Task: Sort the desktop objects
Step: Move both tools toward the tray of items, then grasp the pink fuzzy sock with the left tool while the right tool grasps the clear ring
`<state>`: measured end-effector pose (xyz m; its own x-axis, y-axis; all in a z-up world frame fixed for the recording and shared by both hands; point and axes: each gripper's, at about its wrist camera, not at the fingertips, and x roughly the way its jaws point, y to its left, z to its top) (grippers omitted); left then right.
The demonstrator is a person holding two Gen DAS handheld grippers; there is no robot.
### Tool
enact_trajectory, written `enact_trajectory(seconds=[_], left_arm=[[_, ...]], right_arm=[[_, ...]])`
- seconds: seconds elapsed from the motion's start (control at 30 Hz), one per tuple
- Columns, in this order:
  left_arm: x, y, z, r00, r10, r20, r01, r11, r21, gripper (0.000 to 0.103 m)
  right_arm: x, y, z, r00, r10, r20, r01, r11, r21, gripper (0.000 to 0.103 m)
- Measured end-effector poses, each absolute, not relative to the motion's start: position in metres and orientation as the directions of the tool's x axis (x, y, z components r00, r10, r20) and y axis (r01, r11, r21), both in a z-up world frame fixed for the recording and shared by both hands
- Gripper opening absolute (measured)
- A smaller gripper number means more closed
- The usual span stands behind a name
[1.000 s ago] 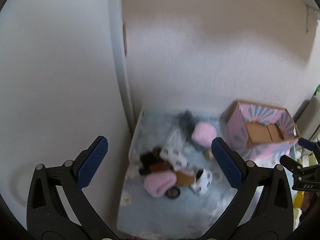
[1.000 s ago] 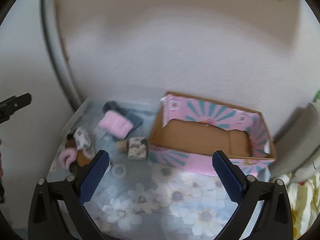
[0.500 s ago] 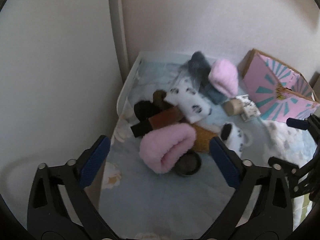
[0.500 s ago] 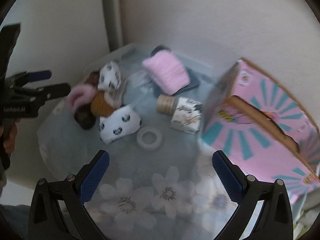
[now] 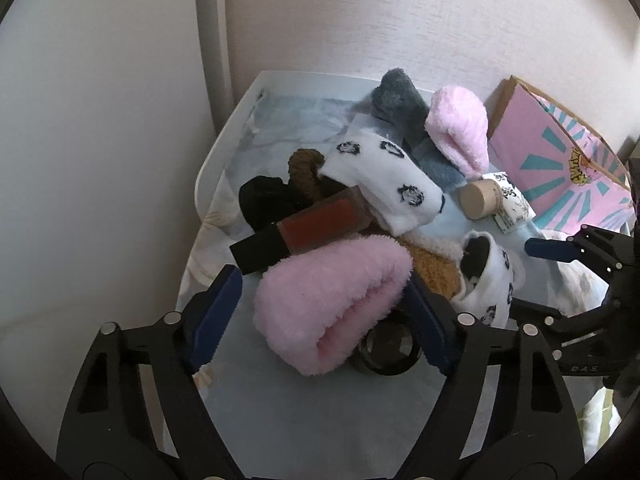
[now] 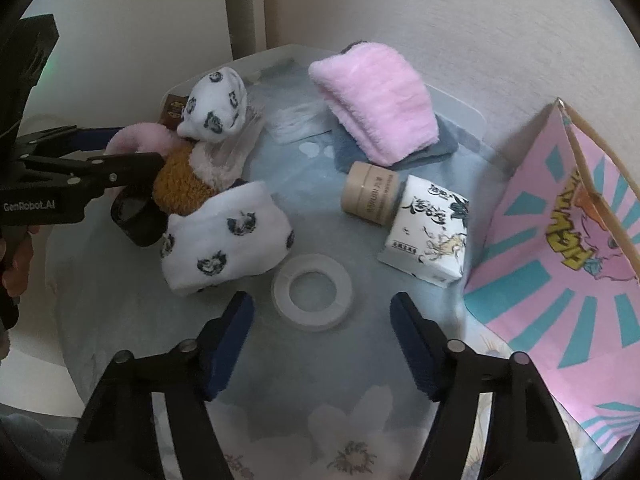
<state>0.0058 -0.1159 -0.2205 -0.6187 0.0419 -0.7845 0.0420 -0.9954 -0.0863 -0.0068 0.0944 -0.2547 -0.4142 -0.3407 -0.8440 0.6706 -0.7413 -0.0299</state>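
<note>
Both tongs stand spread. Left gripper (image 5: 320,312) straddles the fluffy pink sock (image 5: 332,304) at the near end of the pile, its pads (image 5: 216,316) seemingly just touching the fleece, though contact is hard to judge. Right gripper (image 6: 322,344) hovers wide open, holding nothing, just short of the clear tape ring (image 6: 312,292) on the blue cloth (image 6: 120,320).

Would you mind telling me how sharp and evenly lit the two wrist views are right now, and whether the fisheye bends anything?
Left wrist view: sharp on the pink fuzzy sock, the corners blacked out by the lens circle, soft light from the upper right. Right wrist view: equally crisp on the tape ring, though the pink patterned box bows towards the edge; no harsh glare in either.
</note>
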Motion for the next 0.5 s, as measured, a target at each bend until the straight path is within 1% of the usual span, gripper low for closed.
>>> enact_trajectory(seconds=[0.1, 0.17, 0.2, 0.27, 0.37, 0.5], left_arm=[[0.006, -0.117, -0.222, -0.612, 0.075, -0.787, 0.022, -0.993, -0.112, 0.067], [0.007, -0.117, -0.223, -0.609, 0.084, -0.788, 0.013, -0.993, -0.115, 0.06], [0.008, -0.118, -0.223, -0.609, 0.085, -0.788, 0.009, -0.993, -0.115, 0.058], [0.009, -0.118, -0.223, -0.61, 0.094, -0.787, 0.004, -0.993, -0.122, 0.049], [0.008, -0.119, -0.222, -0.608, 0.102, -0.787, -0.005, -0.992, -0.125, 0.042], [0.008, -0.119, -0.218, -0.606, 0.113, -0.788, -0.013, -0.991, -0.132, 0.039]], right_arm=[[-0.004, 0.094, -0.253, -0.424, -0.336, -0.841, 0.672, -0.739, -0.043, 0.061], [-0.004, 0.095, -0.254, -0.417, -0.335, -0.845, 0.673, -0.739, -0.039, 0.051], [-0.003, 0.097, -0.254, -0.409, -0.34, -0.847, 0.673, -0.739, -0.028, 0.049], [-0.003, 0.1, -0.253, -0.39, -0.361, -0.847, 0.674, -0.738, 0.004, 0.04], [-0.002, 0.104, -0.252, -0.394, -0.358, -0.847, 0.668, -0.745, 0.004, 0.039], [-0.001, 0.111, -0.25, -0.402, -0.349, -0.847, 0.648, -0.762, 0.007, 0.039]])
